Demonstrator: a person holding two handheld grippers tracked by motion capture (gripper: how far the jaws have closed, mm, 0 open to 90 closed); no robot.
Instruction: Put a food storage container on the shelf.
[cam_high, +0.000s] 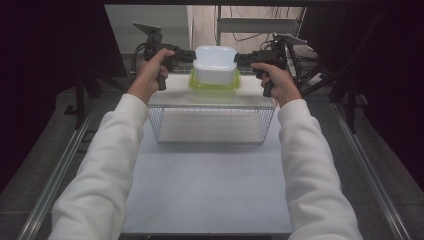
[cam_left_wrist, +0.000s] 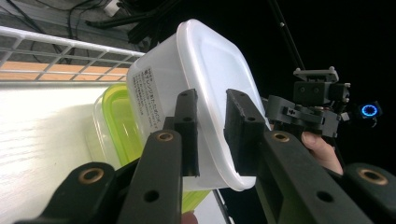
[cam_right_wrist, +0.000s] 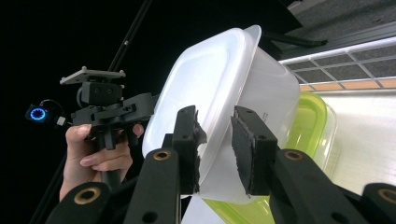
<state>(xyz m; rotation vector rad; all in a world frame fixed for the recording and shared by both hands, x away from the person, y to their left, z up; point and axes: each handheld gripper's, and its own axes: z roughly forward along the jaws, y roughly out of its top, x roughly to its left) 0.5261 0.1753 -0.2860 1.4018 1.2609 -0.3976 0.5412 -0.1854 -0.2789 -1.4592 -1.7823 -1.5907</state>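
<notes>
Worktop (cam_high: 210, 190) w/ wire basket (cam_high: 212, 125) mid; behind it a green-lidded tub (cam_high: 214, 86), white container (cam_high: 215, 64) upside down on top. Container looks light, thin plastic, flexy, slick — best taken by the rim/edges. Left gripper (cam_high: 187, 55) and right gripper (cam_high: 242, 59) each clamp an opposite side, jaws narrowly apart around the wall.

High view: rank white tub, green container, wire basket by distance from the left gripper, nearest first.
From the left gripper:
1. White tub, right at its jaws, to their right.
2. Green container, just under the tub, lower right.
3. Wire basket, farthest, nearer the person on the table.
</notes>
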